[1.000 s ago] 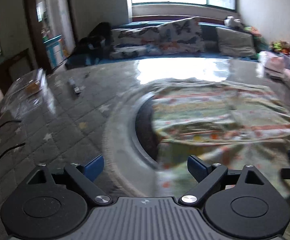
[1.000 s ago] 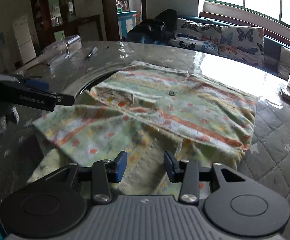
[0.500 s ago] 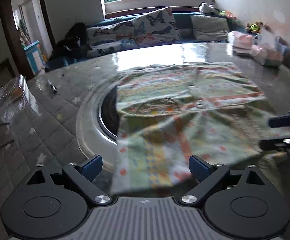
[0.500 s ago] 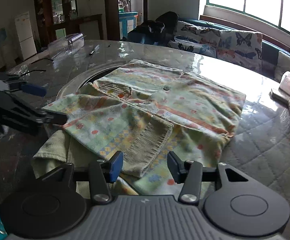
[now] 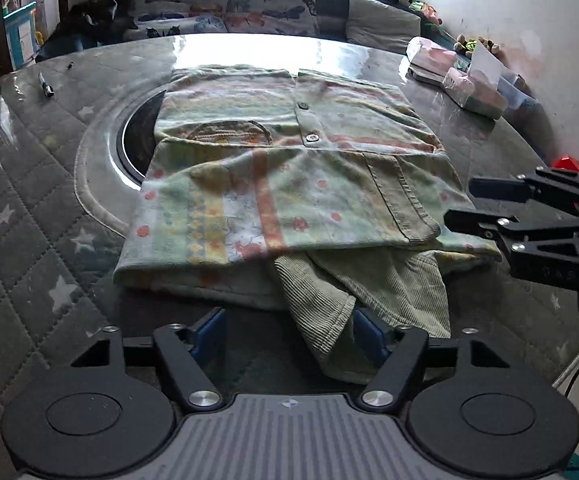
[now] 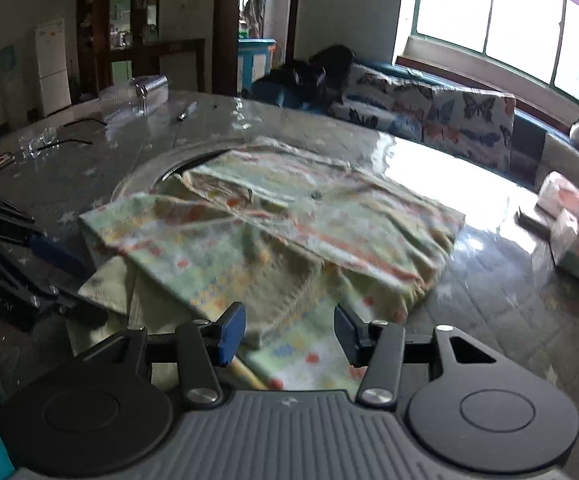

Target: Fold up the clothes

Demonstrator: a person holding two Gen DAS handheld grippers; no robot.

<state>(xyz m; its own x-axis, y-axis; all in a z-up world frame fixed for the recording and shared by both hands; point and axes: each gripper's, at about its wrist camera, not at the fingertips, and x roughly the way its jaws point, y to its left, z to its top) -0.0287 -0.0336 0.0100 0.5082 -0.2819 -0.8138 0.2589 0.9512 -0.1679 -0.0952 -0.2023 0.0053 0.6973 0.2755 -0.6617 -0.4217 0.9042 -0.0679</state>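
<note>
Shirt (image 5: 289, 184) sleeves folded in; body unfolded. Both my grippers, left (image 5: 289, 334) and right (image 6: 289, 330), fingers apart, empty.

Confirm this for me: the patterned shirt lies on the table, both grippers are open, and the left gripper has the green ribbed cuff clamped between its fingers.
One part is wrong: the left gripper clamps nothing. In the left wrist view its jaws stand wide apart, and the green ribbed cuff only lies loose between them. The rest holds: the patterned shirt lies on the table, and the right gripper is open too.
</note>
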